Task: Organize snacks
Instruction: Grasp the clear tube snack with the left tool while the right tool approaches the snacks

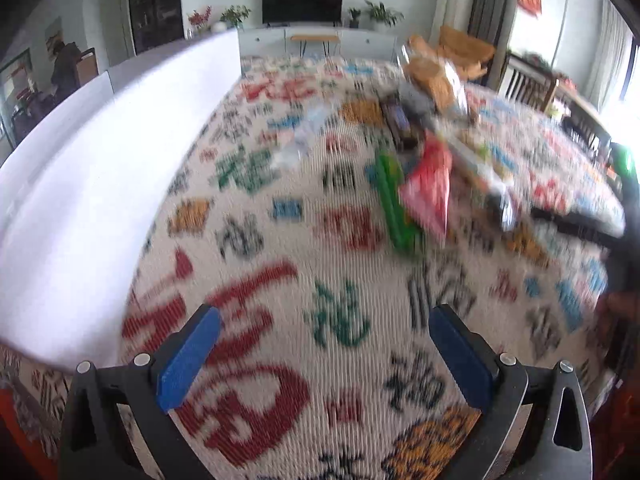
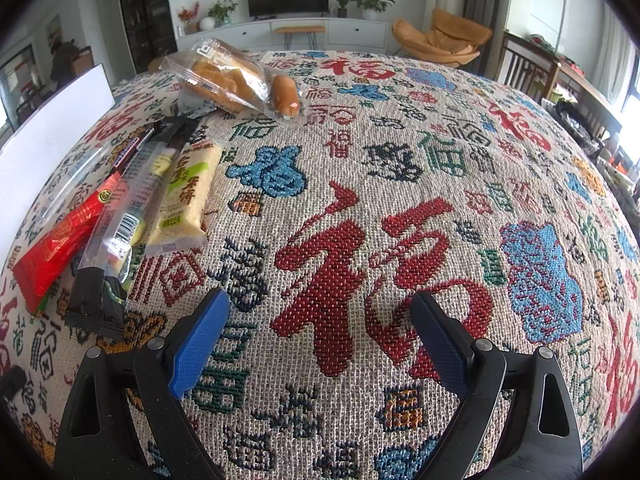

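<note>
A desk is covered by a woven cloth patterned with red, blue, green and black Chinese characters. A white board is seen standing along the cloth's left edge. The left wrist view is smeared by motion blur.

The snacks are gathered on the cloth, left of centre in the right wrist view. A clear bag of golden bread rolls lies farthest back. Nearer, three long packets lie side by side and touching: a yellow rice cracker packet with a green label, a black-ended clear stick packet, and a red packet over something green.

The left tool is held above bare cloth, jaws wide apart and empty. The right tool is likewise spread wide, nothing between its blue pads, just beside the packets.
</note>
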A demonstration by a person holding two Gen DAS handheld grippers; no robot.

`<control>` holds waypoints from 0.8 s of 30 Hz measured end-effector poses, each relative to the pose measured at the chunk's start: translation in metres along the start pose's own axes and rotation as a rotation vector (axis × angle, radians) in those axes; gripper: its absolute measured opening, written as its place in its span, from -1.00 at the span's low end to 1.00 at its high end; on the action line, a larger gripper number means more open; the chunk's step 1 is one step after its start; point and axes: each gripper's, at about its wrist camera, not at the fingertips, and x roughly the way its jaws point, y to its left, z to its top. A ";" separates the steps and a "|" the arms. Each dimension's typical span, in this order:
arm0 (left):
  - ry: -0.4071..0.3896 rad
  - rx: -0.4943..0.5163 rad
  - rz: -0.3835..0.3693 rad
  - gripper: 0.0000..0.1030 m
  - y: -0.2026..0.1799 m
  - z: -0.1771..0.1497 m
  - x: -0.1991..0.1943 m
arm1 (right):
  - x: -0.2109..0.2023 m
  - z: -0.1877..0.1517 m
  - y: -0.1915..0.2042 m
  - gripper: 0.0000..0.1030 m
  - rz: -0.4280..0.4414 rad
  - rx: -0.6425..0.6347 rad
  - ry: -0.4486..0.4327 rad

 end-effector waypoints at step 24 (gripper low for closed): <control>0.210 -0.011 -0.117 -0.64 0.027 0.080 0.073 | 0.004 0.002 0.001 0.84 0.007 0.005 0.002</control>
